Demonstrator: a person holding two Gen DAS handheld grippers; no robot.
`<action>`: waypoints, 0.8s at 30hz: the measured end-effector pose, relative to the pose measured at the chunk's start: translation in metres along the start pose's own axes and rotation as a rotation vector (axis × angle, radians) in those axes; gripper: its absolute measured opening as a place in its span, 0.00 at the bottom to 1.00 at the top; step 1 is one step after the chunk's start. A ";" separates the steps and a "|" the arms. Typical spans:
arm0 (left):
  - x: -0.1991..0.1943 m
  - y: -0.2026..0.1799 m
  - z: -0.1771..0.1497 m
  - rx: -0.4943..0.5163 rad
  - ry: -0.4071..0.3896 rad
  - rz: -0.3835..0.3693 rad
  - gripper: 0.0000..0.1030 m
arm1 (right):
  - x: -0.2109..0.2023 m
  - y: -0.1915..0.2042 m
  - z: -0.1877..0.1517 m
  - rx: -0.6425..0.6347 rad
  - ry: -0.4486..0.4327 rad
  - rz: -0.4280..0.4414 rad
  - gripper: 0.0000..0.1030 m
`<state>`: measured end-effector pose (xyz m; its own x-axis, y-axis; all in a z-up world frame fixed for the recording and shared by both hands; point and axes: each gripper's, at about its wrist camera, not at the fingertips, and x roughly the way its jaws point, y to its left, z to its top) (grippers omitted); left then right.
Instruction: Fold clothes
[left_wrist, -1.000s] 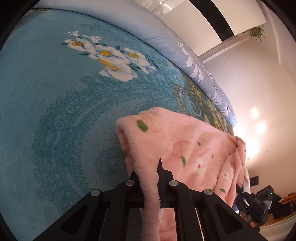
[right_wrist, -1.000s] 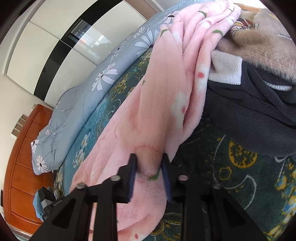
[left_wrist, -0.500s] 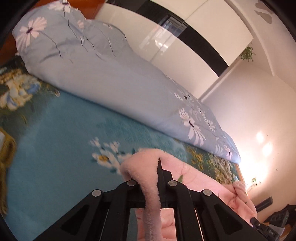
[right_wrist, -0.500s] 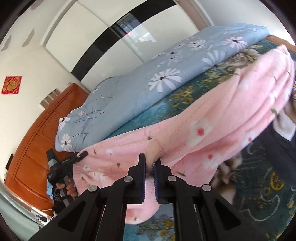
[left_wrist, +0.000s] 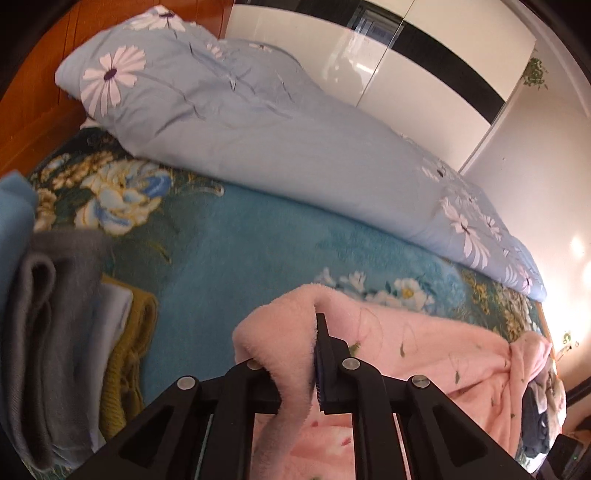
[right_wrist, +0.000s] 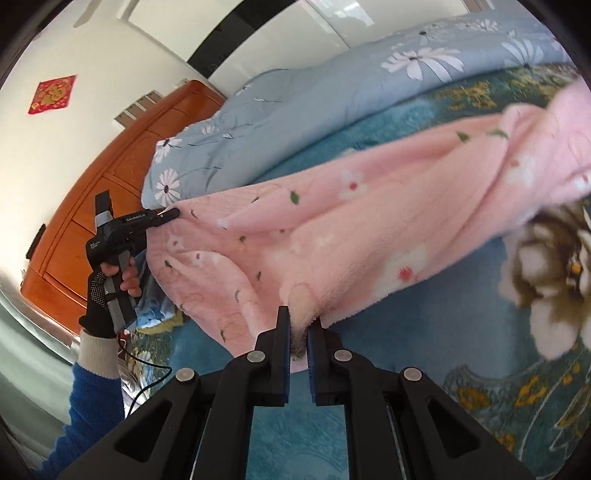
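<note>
The right gripper (right_wrist: 298, 328) pinches a fold of the fluffy pink floral fleece garment (right_wrist: 369, 236) between nearly closed jaws. The left gripper (left_wrist: 295, 354), its jaws opening, has a plush edge draped between them; its body bears small white lettering, too small to read. The garment stretches between both, above a teal floral bedspread (right_wrist: 406, 387). Left of the left gripper lie folded grey and mustard knits (left_wrist: 55, 332).

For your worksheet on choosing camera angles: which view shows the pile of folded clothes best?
The left wrist view: the folded clothes sit stacked at its left edge on the teal bedspread, grey above mustard. The right wrist view does not show them; the pink fleece garment fills it.
</note>
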<state>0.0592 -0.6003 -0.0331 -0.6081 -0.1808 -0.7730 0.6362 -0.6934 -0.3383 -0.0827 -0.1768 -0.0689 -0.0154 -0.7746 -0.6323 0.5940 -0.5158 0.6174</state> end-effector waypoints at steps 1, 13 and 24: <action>0.002 0.001 -0.013 0.002 0.021 0.006 0.18 | -0.001 -0.008 -0.007 0.021 0.009 -0.013 0.07; -0.074 0.059 -0.144 -0.134 -0.029 -0.005 0.60 | -0.012 -0.028 -0.039 0.126 0.003 0.058 0.07; -0.054 0.081 -0.209 -0.334 0.027 -0.139 0.63 | -0.048 0.005 -0.058 0.024 -0.020 0.120 0.03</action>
<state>0.2431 -0.5006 -0.1312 -0.6895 -0.0790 -0.7200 0.6713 -0.4428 -0.5943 -0.0325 -0.1209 -0.0631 0.0385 -0.8381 -0.5442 0.5729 -0.4277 0.6992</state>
